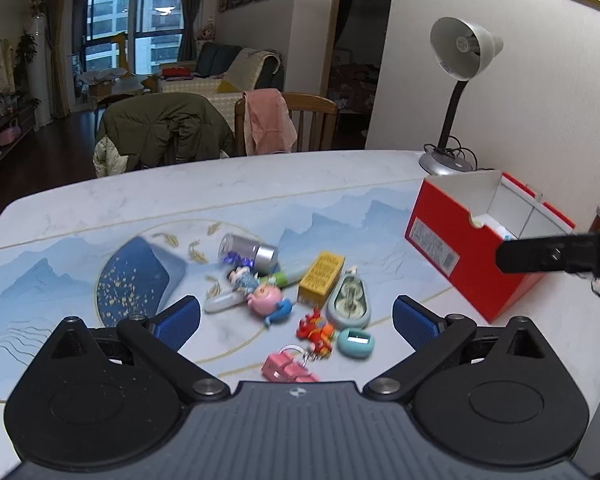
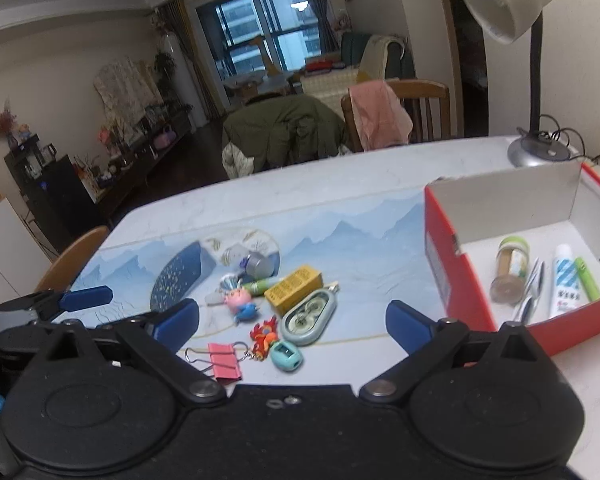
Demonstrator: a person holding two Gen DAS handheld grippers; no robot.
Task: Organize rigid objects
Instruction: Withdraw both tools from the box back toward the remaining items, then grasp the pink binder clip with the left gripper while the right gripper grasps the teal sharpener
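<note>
Cluster of small rigid objects on the table (image 2: 340, 184), left of the red box (image 2: 456, 280). From the far side towards the cameras: a clear jar with a silver cap (image 1: 249, 252), lying on its side; a green-tipped tube (image 1: 286, 278); a pink cartoon figure (image 1: 266, 298); a yellow carton (image 2: 294, 289); a grey-green oval correction-tape dispenser (image 2: 308, 316); a red keychain charm (image 2: 265, 337); a small teal case (image 2: 286, 356); a pink binder clip (image 2: 225, 360). Most items lie touching or just beside one another.

The box, open at the top and white inside, stands near the desk lamp (image 1: 456, 80). It already contains a small capped bottle on its side (image 2: 510, 270), a silvery wrapped item (image 2: 530, 292), a white tube with blue print (image 2: 566, 280) and a green pen-like stick (image 2: 587, 280). Judged from this, sorting is partly done: four items are boxed and about eight remain loose on the table.

The left gripper (image 1: 296, 318) hangs above the near edge of the cluster with its blue pads spread wide and nothing between them. The right gripper (image 2: 292, 324) is likewise spread and empty, above the clip and teal case; one of its fingers crosses in front of the box in the left view. Neither touches any item.

Beyond the table stand chairs draped with a green jacket (image 1: 164, 128) and a pink cloth (image 1: 270, 120).
</note>
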